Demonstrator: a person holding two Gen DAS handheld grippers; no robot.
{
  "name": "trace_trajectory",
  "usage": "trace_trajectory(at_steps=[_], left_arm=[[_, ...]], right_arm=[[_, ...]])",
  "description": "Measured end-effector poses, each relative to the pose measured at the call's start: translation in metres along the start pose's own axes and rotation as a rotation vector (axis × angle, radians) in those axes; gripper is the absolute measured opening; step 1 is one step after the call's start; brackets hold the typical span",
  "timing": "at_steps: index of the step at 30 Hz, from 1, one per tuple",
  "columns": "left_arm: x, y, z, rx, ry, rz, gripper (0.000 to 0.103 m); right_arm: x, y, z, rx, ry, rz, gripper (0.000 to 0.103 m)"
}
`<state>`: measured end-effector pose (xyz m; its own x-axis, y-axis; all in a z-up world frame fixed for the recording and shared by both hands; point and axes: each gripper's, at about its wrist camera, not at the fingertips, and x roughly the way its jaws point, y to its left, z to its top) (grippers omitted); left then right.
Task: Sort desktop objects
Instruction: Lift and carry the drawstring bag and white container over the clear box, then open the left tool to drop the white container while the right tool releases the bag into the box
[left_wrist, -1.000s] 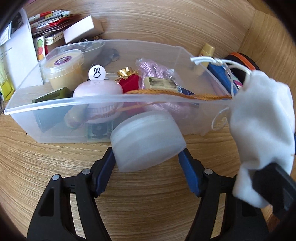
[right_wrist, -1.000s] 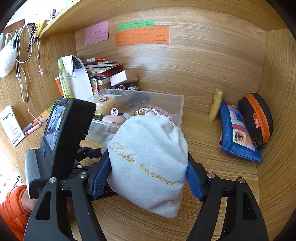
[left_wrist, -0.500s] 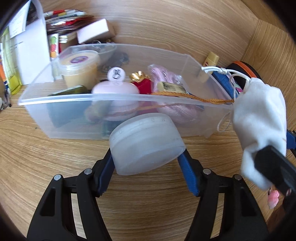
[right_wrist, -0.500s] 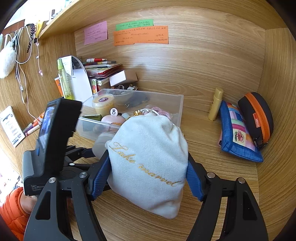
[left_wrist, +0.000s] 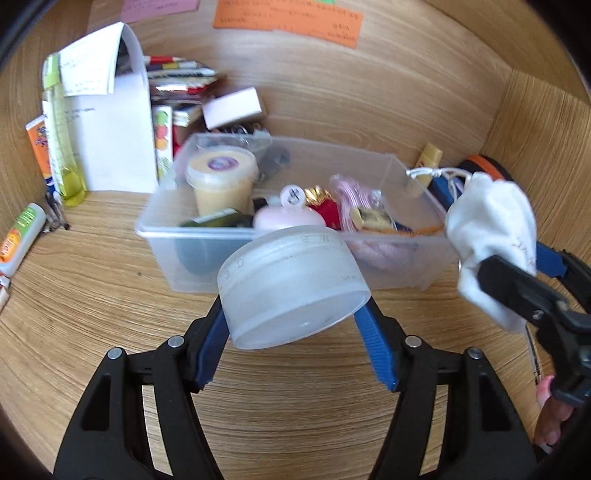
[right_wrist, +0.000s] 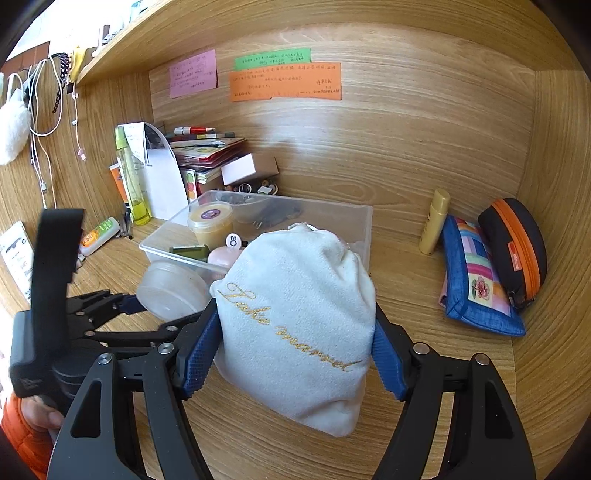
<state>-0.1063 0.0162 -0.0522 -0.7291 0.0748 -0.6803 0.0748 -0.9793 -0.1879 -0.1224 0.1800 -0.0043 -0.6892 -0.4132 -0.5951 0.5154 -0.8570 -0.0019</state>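
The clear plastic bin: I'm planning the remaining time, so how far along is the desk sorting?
Done: the clear plastic bin already holds a yellow tub and a pink case. In hand: the left tool grips a frosted round jar; the right tool grips a white drawstring pouch. Left: both, plus the blue patchwork pouch and black-and-orange case.

White pouch (right_wrist: 295, 325) with gold script, frosted translucent jar (left_wrist: 291, 284), blue patchwork case (right_wrist: 476, 284), orange-zipped black case (right_wrist: 517, 247)
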Motion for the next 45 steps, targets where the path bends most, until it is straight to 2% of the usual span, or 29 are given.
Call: trace_trajectory(at_steps=[13,20,30,45], left_arm=[[-0.024,0.033,0.032,-0.022,-0.045,-0.018,0.066],[-0.027,0.048,0.056,-0.025,-0.053,-0.036,0.066],[0.001,0.045,0.084,0.02,-0.034,-0.064,0.066],[0.06,0.03,0.11,0.086,0.044,-0.08,0.066]], right_arm=[[0.011,0.011,0.029,-0.01,-0.037,-0.001,0.071],[0.027,0.014,0.044,-0.016,-0.028,-0.001,0.071],[0.063,0.012,0.056,-0.013,0.027,-0.016,0.071],[0.104,-0.01,0.06,0.01,0.091,-0.061,0.071]])
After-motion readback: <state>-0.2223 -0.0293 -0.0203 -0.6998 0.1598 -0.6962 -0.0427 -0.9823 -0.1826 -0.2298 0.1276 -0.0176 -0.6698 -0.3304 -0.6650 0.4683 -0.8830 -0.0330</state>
